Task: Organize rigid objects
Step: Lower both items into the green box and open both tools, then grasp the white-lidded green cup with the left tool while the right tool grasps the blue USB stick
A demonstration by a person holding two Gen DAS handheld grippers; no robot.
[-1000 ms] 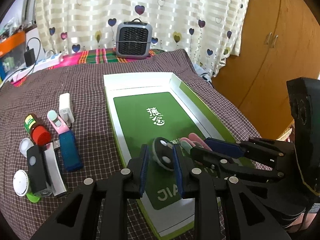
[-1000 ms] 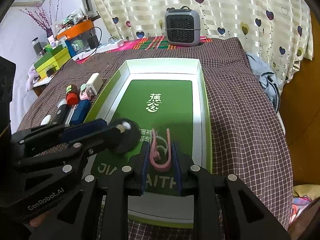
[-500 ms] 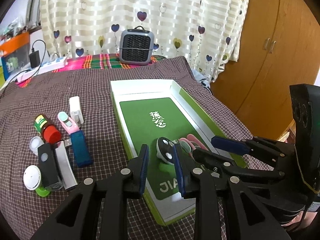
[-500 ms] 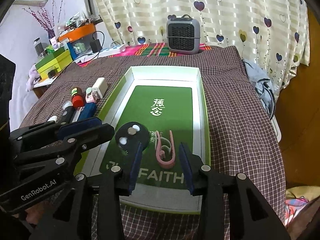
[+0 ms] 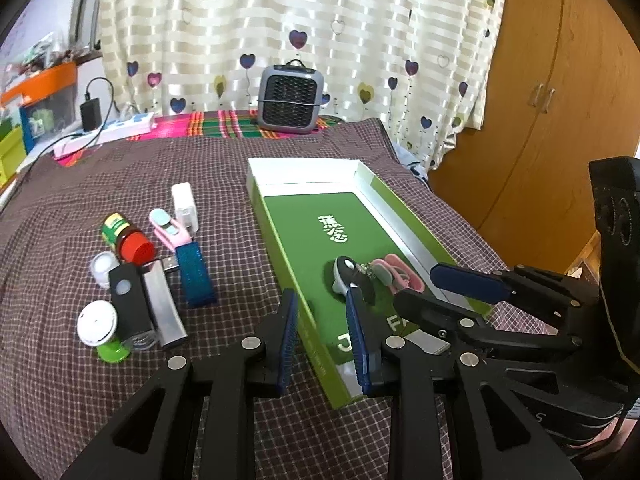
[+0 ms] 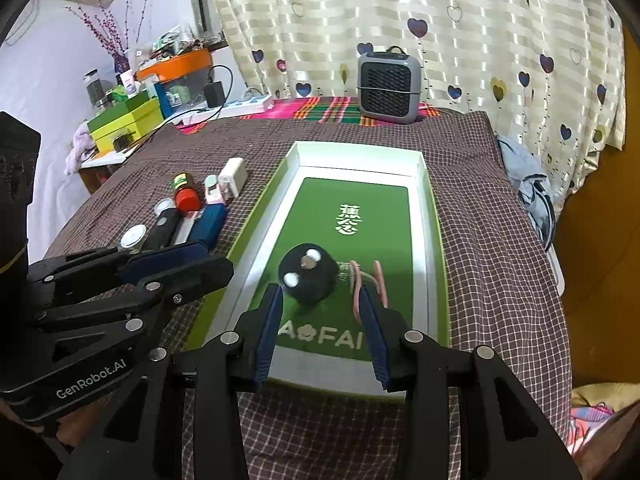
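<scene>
The right gripper (image 6: 320,320) hung with its jaws spread and empty over the near end of the green-lined box (image 6: 424,168). A black round object (image 6: 308,280) with white spots lay just beyond its left finger, and a pink clip (image 6: 378,280) lay just beyond its right finger — both resting on the box's green floor, side by side.

The left gripper (image 5: 320,332) was likewise open and held nothing, poised above the box's near left corner, its right finger over the green lining and its left finger over the checked cloth on the surface (image 5: 240,184).

Left of the box, well apart from both grippers, waited a cluster: a red-capped bottle (image 5: 126,236), a blue case (image 5: 194,274), a white charger (image 5: 185,206), a pink-and-blue clipper (image 5: 168,230) and a black bar (image 5: 130,300). A grey heater (image 6: 389,86) stood at the far edge.
</scene>
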